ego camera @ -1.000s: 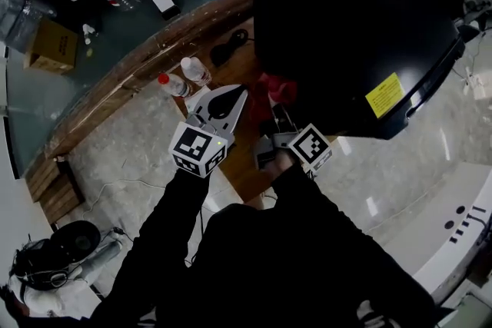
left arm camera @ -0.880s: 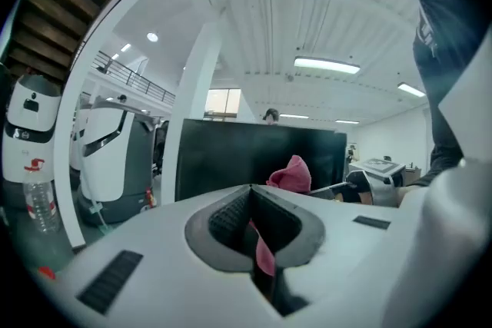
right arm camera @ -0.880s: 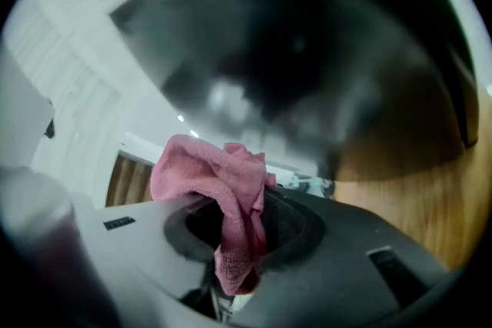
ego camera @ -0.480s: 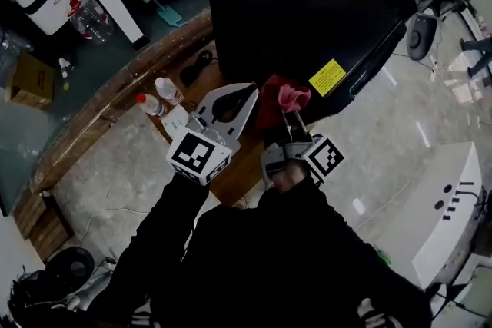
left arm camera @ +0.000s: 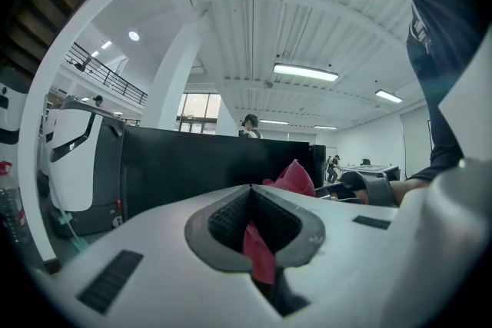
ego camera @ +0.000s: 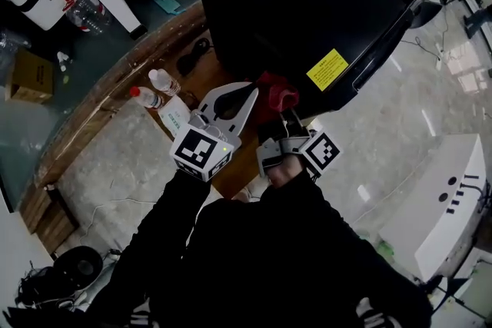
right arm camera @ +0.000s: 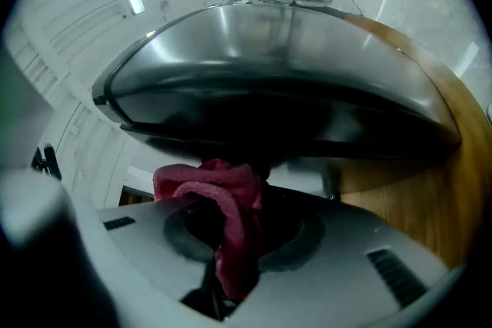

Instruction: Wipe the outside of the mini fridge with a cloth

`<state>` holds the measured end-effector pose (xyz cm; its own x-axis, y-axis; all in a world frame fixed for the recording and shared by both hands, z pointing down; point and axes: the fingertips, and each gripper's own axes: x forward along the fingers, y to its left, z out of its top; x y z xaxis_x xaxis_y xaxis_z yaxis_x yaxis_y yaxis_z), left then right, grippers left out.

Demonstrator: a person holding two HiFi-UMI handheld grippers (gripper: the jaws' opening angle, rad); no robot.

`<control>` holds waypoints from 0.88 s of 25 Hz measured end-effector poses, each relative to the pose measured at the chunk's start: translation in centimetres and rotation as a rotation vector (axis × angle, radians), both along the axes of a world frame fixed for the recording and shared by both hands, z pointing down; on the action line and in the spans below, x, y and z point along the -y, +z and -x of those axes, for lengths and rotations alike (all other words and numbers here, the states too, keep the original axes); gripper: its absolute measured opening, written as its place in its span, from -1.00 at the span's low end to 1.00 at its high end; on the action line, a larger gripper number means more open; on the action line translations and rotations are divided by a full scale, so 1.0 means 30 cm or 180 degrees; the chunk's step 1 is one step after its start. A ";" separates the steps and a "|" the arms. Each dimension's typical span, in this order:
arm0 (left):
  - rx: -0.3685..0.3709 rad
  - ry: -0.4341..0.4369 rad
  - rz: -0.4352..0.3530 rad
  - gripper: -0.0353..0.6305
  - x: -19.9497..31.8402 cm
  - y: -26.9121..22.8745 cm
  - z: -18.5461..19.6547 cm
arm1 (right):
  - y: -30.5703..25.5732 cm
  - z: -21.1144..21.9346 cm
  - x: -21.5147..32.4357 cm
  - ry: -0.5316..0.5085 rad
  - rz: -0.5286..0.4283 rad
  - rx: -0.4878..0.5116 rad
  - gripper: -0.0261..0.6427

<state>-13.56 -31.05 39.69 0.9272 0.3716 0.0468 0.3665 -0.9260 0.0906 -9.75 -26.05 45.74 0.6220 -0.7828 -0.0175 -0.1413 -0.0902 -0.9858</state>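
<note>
Wooden counter (ego camera: pixel 108 107) holds fridge (ego camera: pixel 307 4), yellow label (ego camera: pixel 328 69) unreadable; right gripper (ego camera: pixel 289 116) pinches cloth (ego camera: pixel 277 92), left gripper (ego camera: pixel 247 94) jaws together.

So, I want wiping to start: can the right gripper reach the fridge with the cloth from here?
Probably yes. The right gripper is shut on the cloth, close beside the fridge, with nothing between them. The left gripper pinches the cloth too.

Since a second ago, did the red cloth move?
Yes. The red cloth has slid along the mini fridge, closer to its yellow sticker.
</note>
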 end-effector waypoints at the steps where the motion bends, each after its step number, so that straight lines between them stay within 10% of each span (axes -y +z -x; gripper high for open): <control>1: 0.0026 0.0000 -0.0002 -0.88 -0.001 0.014 0.000 | 0.018 0.000 0.001 0.0003 0.0020 0.0033 -0.63; 22: 0.0783 -0.0047 0.0071 -0.88 -0.007 0.680 -0.034 | 0.616 -0.021 0.006 -0.0005 0.0549 0.0641 -0.63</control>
